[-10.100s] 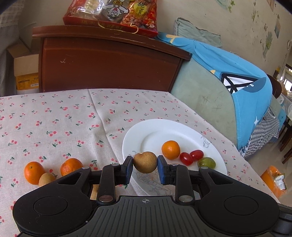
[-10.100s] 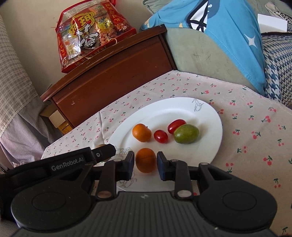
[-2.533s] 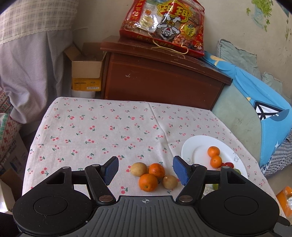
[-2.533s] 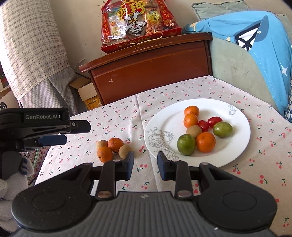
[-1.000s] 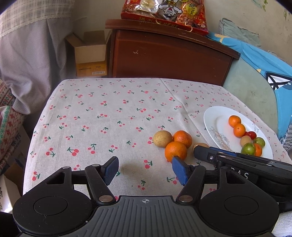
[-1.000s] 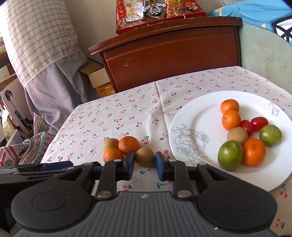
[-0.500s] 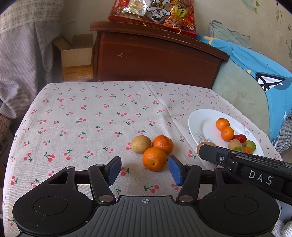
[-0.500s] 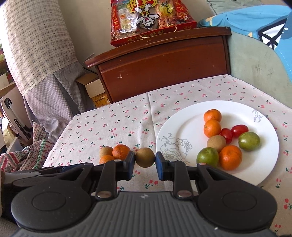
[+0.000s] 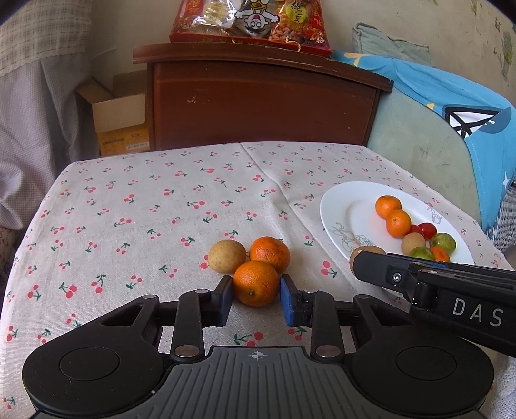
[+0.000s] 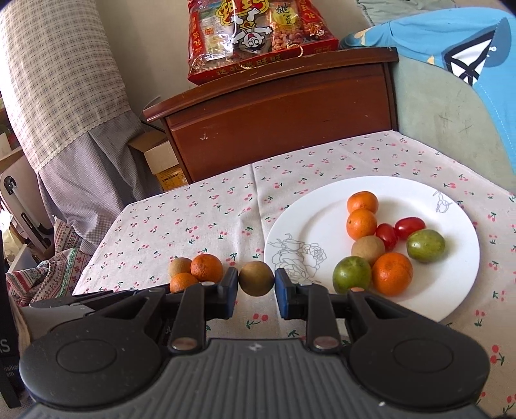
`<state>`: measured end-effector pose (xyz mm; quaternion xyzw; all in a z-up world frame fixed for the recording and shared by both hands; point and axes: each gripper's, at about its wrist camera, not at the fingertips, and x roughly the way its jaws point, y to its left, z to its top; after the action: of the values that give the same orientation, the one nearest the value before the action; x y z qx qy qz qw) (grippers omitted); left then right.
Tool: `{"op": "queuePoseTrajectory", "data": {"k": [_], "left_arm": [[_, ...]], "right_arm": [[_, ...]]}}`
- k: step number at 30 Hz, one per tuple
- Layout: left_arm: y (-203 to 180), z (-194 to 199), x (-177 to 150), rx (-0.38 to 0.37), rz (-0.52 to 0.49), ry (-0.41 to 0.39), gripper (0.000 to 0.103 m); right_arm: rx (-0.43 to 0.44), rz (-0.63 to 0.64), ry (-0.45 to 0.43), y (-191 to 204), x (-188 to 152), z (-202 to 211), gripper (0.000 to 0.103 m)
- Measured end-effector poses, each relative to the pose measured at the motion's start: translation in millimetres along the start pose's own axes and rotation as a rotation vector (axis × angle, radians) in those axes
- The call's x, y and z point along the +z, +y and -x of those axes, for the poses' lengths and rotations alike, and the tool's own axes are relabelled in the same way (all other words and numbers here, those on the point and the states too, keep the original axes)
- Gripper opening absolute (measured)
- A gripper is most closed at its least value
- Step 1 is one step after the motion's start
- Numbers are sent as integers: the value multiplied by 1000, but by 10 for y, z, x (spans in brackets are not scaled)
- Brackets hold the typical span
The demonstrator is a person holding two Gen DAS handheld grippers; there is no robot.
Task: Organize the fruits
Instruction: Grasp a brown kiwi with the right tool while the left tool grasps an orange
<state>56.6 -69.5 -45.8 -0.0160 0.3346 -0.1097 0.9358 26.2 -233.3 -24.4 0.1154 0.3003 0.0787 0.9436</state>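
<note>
My left gripper [image 9: 256, 298] is shut on an orange tangerine [image 9: 255, 283] that rests on the cherry-print tablecloth. A second tangerine [image 9: 269, 254] and a tan round fruit [image 9: 226, 256] lie just behind it. My right gripper [image 10: 256, 291] is shut on a brown round fruit [image 10: 256, 278] and holds it above the cloth, left of the white plate [image 10: 309, 222]. The plate holds several fruits: tangerines, two green fruits, a brown fruit and two cherry tomatoes [image 10: 398, 230]. The right gripper also shows in the left wrist view, at the right.
A brown wooden cabinet [image 9: 258, 103] with a red snack bag [image 9: 251, 19] on top stands behind the table. A cardboard box [image 9: 119, 116] sits on the floor at the left. A sofa with a blue cloth [image 9: 458, 106] is at the right.
My left gripper has moved forward and closed on the front tangerine. My right gripper has carried the brown fruit up and toward the plate.
</note>
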Motion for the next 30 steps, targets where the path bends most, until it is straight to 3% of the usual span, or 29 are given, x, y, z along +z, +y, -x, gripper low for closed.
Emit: {"op": "queuePoseTrajectory", "data": {"k": [11,18,22,30], "left_arm": [[76,196,41,-5,44,-24,28],[33,302,219,-63,84,-68,28],[-54,251,355,-97,87,-82,28],[-183,-26,504,-168,116,-36,28]], "right_arm": [[-19,15,-25,42,28,145,25],[-61,3,-56,-47,80,216,25],[-80,-1,-65,-109,87,208,25],[-106,65,-66,-79,63,144,25]]}}
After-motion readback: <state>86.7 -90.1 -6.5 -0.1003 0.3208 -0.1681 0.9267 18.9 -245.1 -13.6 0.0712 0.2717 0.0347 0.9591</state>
